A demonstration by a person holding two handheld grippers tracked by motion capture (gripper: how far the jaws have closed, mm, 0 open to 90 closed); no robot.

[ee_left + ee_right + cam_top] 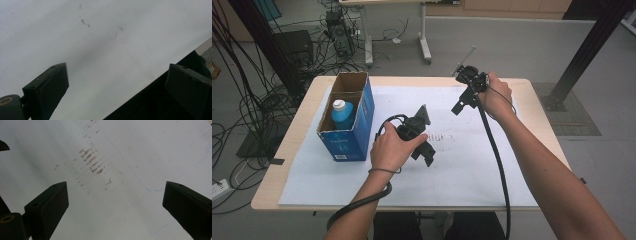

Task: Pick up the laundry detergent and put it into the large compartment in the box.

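Showing blue bottle (343,114) boxed, high view, reddish smears (93,161) closer

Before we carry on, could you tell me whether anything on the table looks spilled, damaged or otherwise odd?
Nothing looks spilled or broken. The white sheet carries reddish smudges near its middle and a faint blue pen line, which look like old marks. The blue bottle stands upright in the open cardboard box. Both grippers are open and hold nothing.
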